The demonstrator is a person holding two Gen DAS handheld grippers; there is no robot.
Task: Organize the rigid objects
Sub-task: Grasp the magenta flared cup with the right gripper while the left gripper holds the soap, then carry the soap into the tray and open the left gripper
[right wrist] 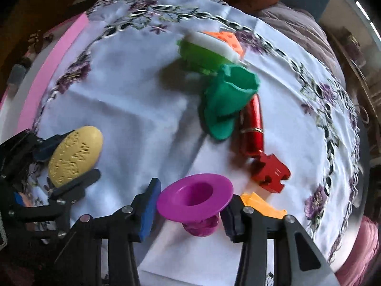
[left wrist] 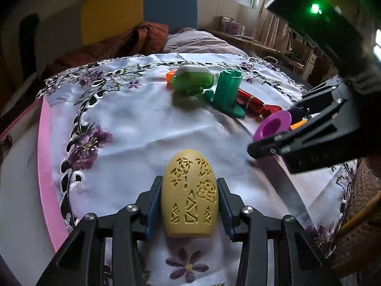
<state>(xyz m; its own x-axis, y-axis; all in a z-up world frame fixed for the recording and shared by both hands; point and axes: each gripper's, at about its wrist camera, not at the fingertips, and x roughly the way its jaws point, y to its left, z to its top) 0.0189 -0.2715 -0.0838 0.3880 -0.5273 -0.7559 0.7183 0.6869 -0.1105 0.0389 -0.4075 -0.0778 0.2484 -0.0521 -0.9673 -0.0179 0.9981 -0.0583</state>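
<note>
My left gripper [left wrist: 189, 205] is shut on a yellow carved egg-shaped shell [left wrist: 189, 195], held just over the white embroidered cloth [left wrist: 133, 119]; it also shows in the right wrist view [right wrist: 75, 153]. My right gripper [right wrist: 188, 214] holds a purple flanged cup [right wrist: 195, 195] between its blue pads [right wrist: 148, 209], above the cloth; the cup also shows in the left wrist view [left wrist: 272, 125]. A cluster lies at the far side: a light green and white piece [right wrist: 202, 52], a dark green stand [right wrist: 226, 97], a red tube [right wrist: 253, 128].
A red puzzle-shaped piece [right wrist: 271, 171], a yellow-orange piece [right wrist: 262, 205] and an orange holed piece [right wrist: 226, 39] lie on the cloth. The table has a pink rim [left wrist: 45, 166]. A bed [left wrist: 195, 40] stands behind it, a wicker chair [left wrist: 357, 214] at the right.
</note>
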